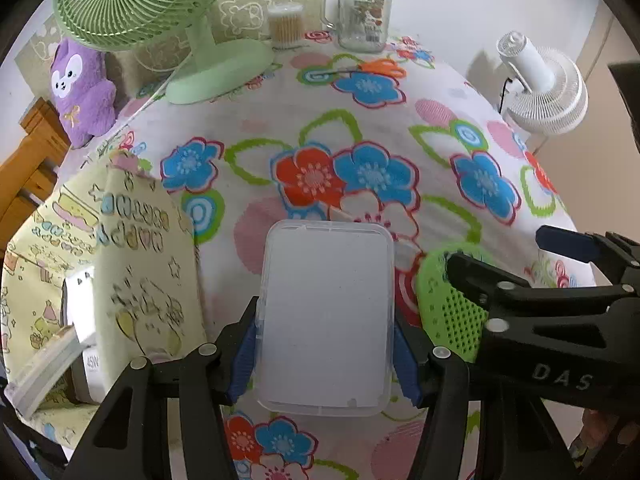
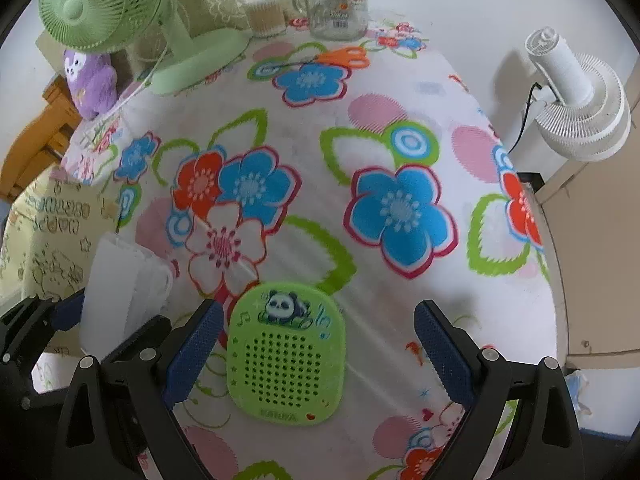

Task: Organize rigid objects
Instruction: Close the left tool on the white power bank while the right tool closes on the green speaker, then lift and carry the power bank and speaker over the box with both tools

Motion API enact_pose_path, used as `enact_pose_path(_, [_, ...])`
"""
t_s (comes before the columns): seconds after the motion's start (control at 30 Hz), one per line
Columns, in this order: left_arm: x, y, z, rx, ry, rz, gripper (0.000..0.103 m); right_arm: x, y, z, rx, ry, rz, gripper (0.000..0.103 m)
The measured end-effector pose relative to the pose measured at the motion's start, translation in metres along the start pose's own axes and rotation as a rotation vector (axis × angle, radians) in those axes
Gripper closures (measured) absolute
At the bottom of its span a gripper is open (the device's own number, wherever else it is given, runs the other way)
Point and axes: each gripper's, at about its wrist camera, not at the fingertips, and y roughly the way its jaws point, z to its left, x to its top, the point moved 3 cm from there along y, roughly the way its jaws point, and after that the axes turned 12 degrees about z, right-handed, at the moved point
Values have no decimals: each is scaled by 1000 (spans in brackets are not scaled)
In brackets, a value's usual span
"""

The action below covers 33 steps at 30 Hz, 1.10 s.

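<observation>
Bottom centre of the left view, the left gripper (image 1: pixel 325 344) clenches the box (image 1: pixel 326 316) by its long sides: light, stiff, slick plastic. The right gripper (image 2: pixel 318 354) stands released around the flat speaker (image 2: pixel 286 354), best pinched across its edges.

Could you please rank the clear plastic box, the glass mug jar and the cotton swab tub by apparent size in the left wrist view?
1. Clear plastic box, though nearness inflates it.
2. Glass mug jar.
3. Cotton swab tub.

Frosted plastic box (image 1: pixel 326 316); perforated green plastic speaker (image 2: pixel 286 354); printed cloth (image 2: pixel 400 140).
</observation>
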Motion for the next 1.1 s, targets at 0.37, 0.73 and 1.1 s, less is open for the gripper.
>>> enact_pose_path(0.37, [-23, 12, -4, -4, -50, 25, 43, -13, 21, 13, -13, -31, 50, 5])
enact_pose_path(0.73, [-35, 25, -6, -16, -81, 67, 43, -21, 28, 30, -104, -77, 38, 25])
enact_pose_path(1.1, [-27, 12, -8, -31, -73, 46, 43, -19, 9, 29, -85, -49, 17, 25])
